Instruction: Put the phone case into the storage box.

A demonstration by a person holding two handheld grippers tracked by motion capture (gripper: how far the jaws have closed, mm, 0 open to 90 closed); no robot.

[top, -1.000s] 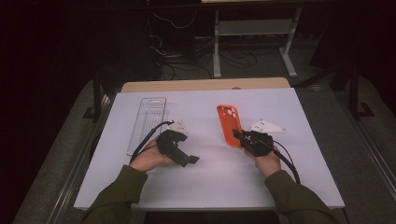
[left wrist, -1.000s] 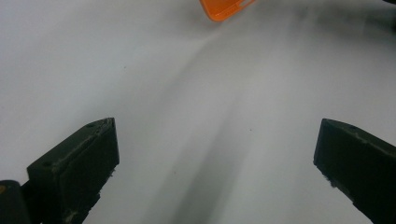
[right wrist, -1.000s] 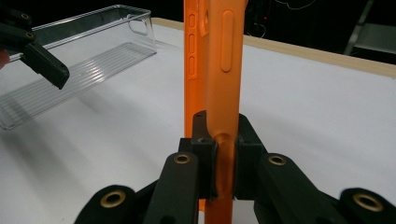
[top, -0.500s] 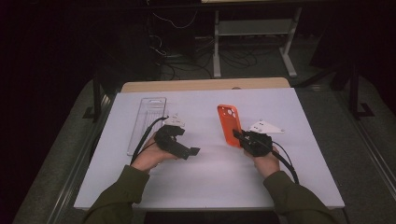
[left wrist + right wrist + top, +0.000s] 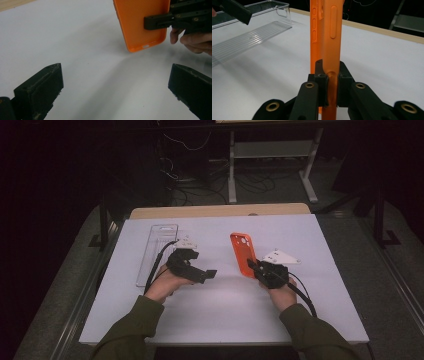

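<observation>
Overhead, white table [image 5: 220, 310], dark cluttered room.

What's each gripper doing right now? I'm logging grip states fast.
Left gripper: open, holding nothing.
Right gripper: shut on the orange phone case.

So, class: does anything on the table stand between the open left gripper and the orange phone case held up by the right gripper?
Nothing visible does. Bare white table lies between the left gripper and the orange phone case, which the right gripper clamps at its edge.
</observation>
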